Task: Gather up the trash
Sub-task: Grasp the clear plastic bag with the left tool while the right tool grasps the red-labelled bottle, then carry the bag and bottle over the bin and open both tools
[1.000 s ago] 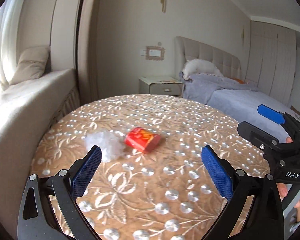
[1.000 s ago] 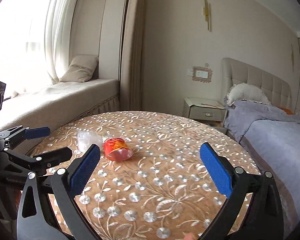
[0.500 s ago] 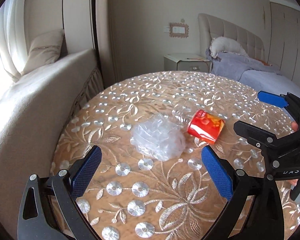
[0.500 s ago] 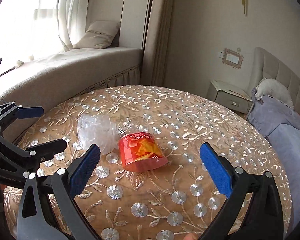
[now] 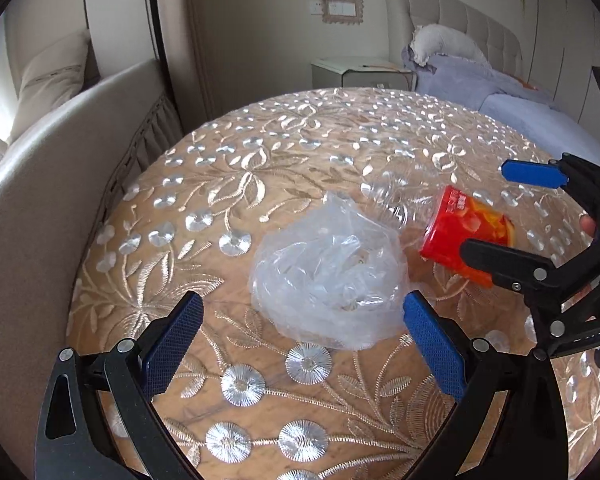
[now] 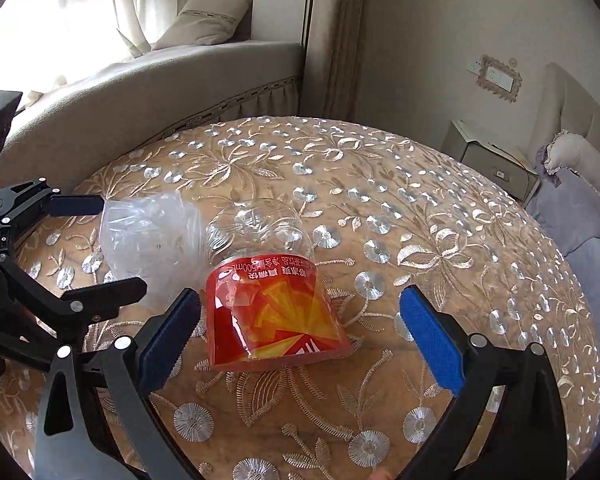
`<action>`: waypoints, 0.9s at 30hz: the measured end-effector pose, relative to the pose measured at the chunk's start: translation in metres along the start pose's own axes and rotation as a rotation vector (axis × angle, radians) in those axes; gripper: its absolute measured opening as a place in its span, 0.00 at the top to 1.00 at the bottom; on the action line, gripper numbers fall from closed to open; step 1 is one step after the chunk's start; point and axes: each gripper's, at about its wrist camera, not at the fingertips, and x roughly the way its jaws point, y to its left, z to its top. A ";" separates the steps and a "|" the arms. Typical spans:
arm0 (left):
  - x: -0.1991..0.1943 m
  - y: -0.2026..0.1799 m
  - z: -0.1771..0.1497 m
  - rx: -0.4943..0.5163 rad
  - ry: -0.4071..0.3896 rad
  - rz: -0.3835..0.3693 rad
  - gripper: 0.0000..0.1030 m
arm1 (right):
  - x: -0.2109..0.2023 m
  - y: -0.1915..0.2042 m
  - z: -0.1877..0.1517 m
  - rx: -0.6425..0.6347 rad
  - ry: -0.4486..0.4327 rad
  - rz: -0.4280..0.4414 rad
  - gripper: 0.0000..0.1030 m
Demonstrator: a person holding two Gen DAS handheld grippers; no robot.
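With both the left gripper (image 5: 300,344) and right gripper (image 6: 300,336) spread wide and empty above the embroidered table (image 6: 440,216), close squarely across the crumpled clear bag (image 5: 328,272) and the adjacent lying red-labelled bottle (image 6: 270,308).

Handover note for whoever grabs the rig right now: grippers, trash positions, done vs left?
Left gripper: open, empty, fingers lined up on the crumpled clear plastic bag, not touching it.
Right gripper: open, empty, fingers either side of the clear plastic bottle with the red-orange label, which lies on its side; contact unclear.
Both items lie side by side on the round table with the embroidered tan cloth.
Done: approach only; nothing picked up.
Left: grasp bag and bottle, then bin them. No bin in view.
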 end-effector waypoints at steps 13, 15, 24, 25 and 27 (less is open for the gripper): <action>0.020 0.009 0.011 0.019 0.034 -0.146 0.05 | 0.034 -0.006 0.005 0.012 0.115 0.144 0.20; 0.024 0.004 0.012 0.034 0.053 -0.207 0.19 | 0.041 0.001 0.003 -0.003 0.145 0.169 0.31; 0.019 -0.018 0.011 0.068 0.041 -0.210 0.47 | 0.019 -0.002 0.001 -0.003 0.058 0.084 0.33; 0.017 -0.021 0.011 0.075 0.040 -0.191 0.49 | 0.014 -0.002 0.000 -0.005 0.048 0.075 0.33; 0.012 -0.024 0.011 0.091 0.030 -0.153 0.53 | 0.003 -0.006 -0.001 0.005 0.030 0.074 0.33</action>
